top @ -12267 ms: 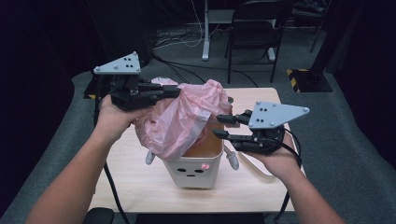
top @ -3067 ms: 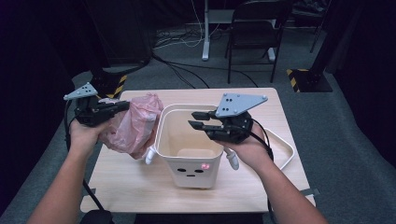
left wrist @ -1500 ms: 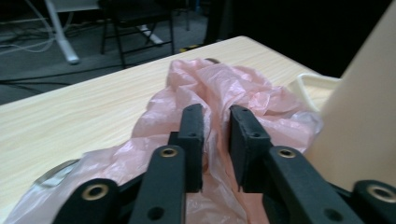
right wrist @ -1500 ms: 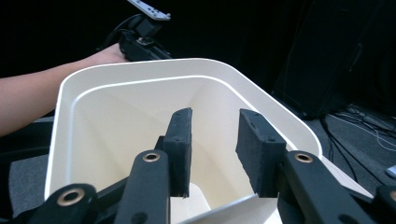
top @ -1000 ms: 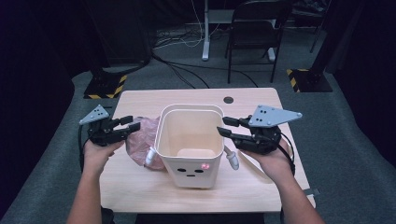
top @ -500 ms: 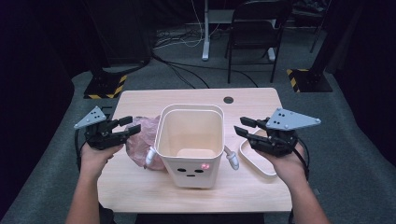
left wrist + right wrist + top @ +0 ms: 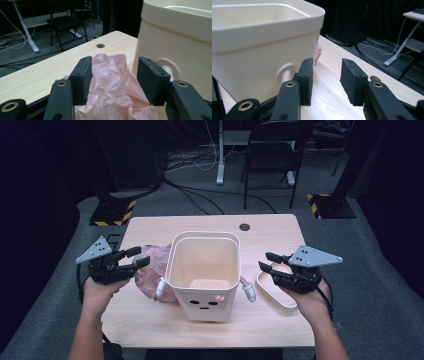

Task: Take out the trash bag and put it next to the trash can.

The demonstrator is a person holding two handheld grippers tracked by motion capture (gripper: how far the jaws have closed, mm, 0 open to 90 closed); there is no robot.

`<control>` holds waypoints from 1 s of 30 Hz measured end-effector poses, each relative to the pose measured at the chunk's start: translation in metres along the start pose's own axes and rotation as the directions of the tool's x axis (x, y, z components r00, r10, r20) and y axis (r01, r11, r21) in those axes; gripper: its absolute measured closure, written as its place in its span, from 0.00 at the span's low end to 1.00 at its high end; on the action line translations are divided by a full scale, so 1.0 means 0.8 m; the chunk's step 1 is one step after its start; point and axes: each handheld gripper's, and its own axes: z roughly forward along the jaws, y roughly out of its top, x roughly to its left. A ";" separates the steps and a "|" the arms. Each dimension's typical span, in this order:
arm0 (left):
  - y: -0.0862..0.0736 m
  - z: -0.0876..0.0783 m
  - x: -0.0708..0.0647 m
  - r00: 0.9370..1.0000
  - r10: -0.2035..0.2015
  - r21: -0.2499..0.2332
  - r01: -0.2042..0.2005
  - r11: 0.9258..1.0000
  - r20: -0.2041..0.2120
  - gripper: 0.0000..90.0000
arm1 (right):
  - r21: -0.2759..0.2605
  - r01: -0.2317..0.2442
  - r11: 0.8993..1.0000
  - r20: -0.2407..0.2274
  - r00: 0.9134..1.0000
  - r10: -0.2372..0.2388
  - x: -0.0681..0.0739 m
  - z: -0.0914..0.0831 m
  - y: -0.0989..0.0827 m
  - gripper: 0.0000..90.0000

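A cream bin (image 7: 205, 270) with a small face on its front stands mid-table, empty inside. A crumpled pink plastic bag (image 7: 152, 270) lies on the table against its left side. My left gripper (image 7: 138, 256) hovers at the bag's left edge, open. In the left gripper view the bag (image 7: 115, 85) lies below and beyond the pads of that gripper (image 7: 113, 72), untouched. My right gripper (image 7: 264, 260) hangs open to the right of the bin. Its jaws have just been opening, with nothing between them (image 7: 327, 75). The bin wall (image 7: 254, 57) is at their left.
A shallow white lid (image 7: 274, 294) lies on the table under my right hand. White peg handles (image 7: 247, 290) stick out from the bin's sides. A round cable hole (image 7: 244, 227) sits near the table's far edge. A chair (image 7: 272, 150) and cables stand on the floor behind.
My right gripper has drawn back from the bin's right rim, moving right and down over the lid. My left gripper has shifted slightly left, away from the bag.
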 end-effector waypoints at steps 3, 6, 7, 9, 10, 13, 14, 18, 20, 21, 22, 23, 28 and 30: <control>0.004 -0.003 -0.006 1.000 0.017 0.005 -0.017 1.000 0.015 0.51 | 0.006 -0.005 1.000 0.005 1.000 0.005 -0.003 0.000 -0.008 0.68; 0.009 -0.005 -0.013 0.999 0.037 0.005 -0.037 0.999 0.028 0.52 | 0.012 -0.014 1.000 0.009 1.000 0.014 -0.006 0.000 -0.016 0.68; 0.010 -0.005 -0.015 0.999 0.042 0.004 -0.042 0.999 0.031 0.52 | 0.012 -0.017 1.000 0.008 1.000 0.017 -0.007 0.000 -0.019 0.68; 0.012 -0.004 -0.019 0.998 0.045 0.006 -0.046 0.999 0.038 0.52 | 0.019 -0.019 1.000 0.017 1.000 0.018 -0.009 0.001 -0.024 0.68; 0.013 -0.004 -0.021 0.998 0.051 0.008 -0.052 0.999 0.040 0.52 | 0.023 -0.018 1.000 0.022 1.000 0.018 -0.009 0.001 -0.027 0.69; 0.016 -0.004 -0.026 0.997 0.060 0.006 -0.060 0.998 0.046 0.52 | 0.034 -0.022 0.999 0.026 0.999 0.021 -0.010 0.004 -0.037 0.70; 0.016 -0.004 -0.026 0.997 0.061 0.003 -0.062 0.998 0.046 0.52 | 0.038 -0.021 0.999 0.031 0.999 0.019 -0.011 0.005 -0.040 0.70; 0.016 -0.003 -0.027 0.997 0.058 0.006 -0.059 0.998 0.044 0.52 | 0.038 -0.027 0.999 0.034 0.999 0.026 -0.013 0.008 -0.051 0.71; 0.016 -0.003 -0.028 0.997 0.059 0.004 -0.060 0.998 0.044 0.52 | 0.041 -0.030 0.999 0.033 0.999 0.028 -0.013 0.009 -0.055 0.72; 0.016 -0.003 -0.028 0.997 0.059 0.003 -0.059 0.998 0.045 0.52 | 0.043 -0.027 0.999 0.032 0.999 0.026 -0.014 0.010 -0.057 0.73; 0.016 -0.003 -0.028 0.997 0.058 0.001 -0.058 0.998 0.047 0.52 | 0.045 -0.028 0.999 0.032 0.999 0.027 -0.014 0.010 -0.059 0.73; 0.017 -0.003 -0.029 0.997 0.057 -0.001 -0.057 0.998 0.048 0.52 | 0.048 -0.027 0.998 0.033 0.999 0.025 -0.014 0.010 -0.061 0.73; 0.017 -0.004 -0.030 0.997 0.060 -0.004 -0.060 0.998 0.045 0.52 | 0.058 -0.031 0.998 0.038 0.999 0.029 -0.015 0.013 -0.072 0.74; 0.016 -0.004 -0.031 0.997 0.063 -0.004 -0.063 0.998 0.043 0.52 | 0.062 -0.039 0.997 0.040 0.999 0.037 -0.015 0.014 -0.076 0.74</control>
